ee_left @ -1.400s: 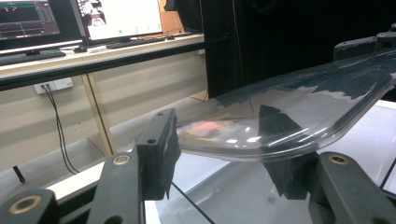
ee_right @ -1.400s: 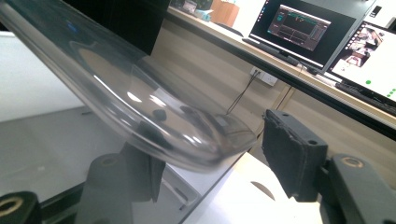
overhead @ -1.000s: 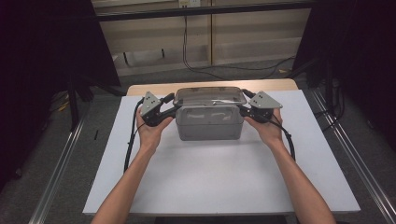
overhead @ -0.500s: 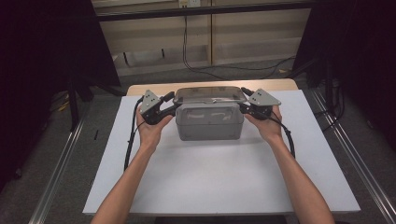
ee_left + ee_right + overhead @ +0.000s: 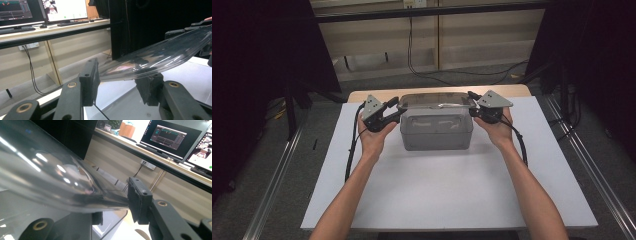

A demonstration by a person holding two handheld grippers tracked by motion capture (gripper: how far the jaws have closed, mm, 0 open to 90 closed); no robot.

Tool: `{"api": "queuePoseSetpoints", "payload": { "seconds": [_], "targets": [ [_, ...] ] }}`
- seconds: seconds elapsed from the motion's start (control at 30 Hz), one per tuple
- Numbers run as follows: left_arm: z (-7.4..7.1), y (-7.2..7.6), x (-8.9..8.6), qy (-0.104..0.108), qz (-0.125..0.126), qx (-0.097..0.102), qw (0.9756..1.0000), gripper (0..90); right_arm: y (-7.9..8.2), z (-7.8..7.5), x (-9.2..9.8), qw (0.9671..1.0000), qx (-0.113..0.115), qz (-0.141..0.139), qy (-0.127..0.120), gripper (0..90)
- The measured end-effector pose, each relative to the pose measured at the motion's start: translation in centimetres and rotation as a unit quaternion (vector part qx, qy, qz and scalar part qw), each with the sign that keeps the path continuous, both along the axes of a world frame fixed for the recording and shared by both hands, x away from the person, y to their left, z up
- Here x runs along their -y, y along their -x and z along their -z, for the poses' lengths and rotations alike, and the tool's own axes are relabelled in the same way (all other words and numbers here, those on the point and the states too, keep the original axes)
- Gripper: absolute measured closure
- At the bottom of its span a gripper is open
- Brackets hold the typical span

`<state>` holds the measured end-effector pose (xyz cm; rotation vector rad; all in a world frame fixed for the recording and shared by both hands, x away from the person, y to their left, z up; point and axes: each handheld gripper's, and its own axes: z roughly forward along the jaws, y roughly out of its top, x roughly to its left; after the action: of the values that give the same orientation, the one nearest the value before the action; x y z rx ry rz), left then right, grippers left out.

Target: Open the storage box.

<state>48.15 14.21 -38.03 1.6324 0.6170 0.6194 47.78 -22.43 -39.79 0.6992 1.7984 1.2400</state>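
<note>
**Clear lid held at both ends over the grey box**

High view: a grey plastic storage box (image 5: pixel 436 131) stands on the white table top (image 5: pixel 447 185), toward its far edge. A clear lid (image 5: pixel 435 101) lies across the top of the box, seemingly a little raised from the rim. The left gripper (image 5: pixel 396 108) meets the lid at the box's left end, and the right gripper (image 5: pixel 472 106) meets it at the box's right end. The person's left hand (image 5: pixel 373 136) and right hand (image 5: pixel 497 129) sit just outside the box's two short sides, forearms running back toward the near edge of the table. A black cable (image 5: pixel 354 145) trails from the left gripper along the table, left of the box.

Left gripper view: the clear lid (image 5: pixel 160 56) runs away from this gripper, rising toward the upper right, with its near edge between the two black jaws. The jaws are closed on that edge, one on either side of it. Below the lid, part of the box's (image 5: pixel 130 105) inside shows.

Right gripper view: the lid's (image 5: pixel 45 172) curved, glossy surface lies close to the camera. Its edge tapers in between the jaws, which have just been closing; one pad (image 5: pixel 138 198) stands against the edge and the other lies under the lid, so the grip reads as clamped on it.
</note>
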Motion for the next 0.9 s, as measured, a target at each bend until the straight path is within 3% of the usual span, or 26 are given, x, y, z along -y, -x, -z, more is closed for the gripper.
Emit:
{"api": "queuePoseSetpoints", "payload": {
  "seconds": [0.1,0.33,0.63,0.7,0.9],
  "targets": [
    [0.1,-0.1,0.0,-0.001,-0.003,0.001,1.0000,52.9,0.0,0.0,0.0,1.0000,0.001,-0.001,0.002,66.1],
    [0.7,-0.9,-0.2,0.008,-0.011,-0.002,0.9999,36.0,-0.1,-0.1,0.1,1.0000,-0.001,-0.001,-0.003,65.7],
    [1.3,-2.1,0.0,0.010,-0.013,-0.005,0.9999,31.5,-0.3,-0.1,0.1,1.0000,0.000,-0.001,-0.008,65.7],
    [1.9,-2.7,0.8,-0.003,-0.013,-0.014,0.9998,29.8,-0.5,-0.3,0.1,0.9999,-0.003,0.000,-0.015,66.1],
    [2.1,-3.4,1.5,-0.004,-0.010,-0.015,0.9998,32.3,-0.7,-0.7,0.1,0.9999,-0.003,0.001,-0.012,66.6]
  ]
}}
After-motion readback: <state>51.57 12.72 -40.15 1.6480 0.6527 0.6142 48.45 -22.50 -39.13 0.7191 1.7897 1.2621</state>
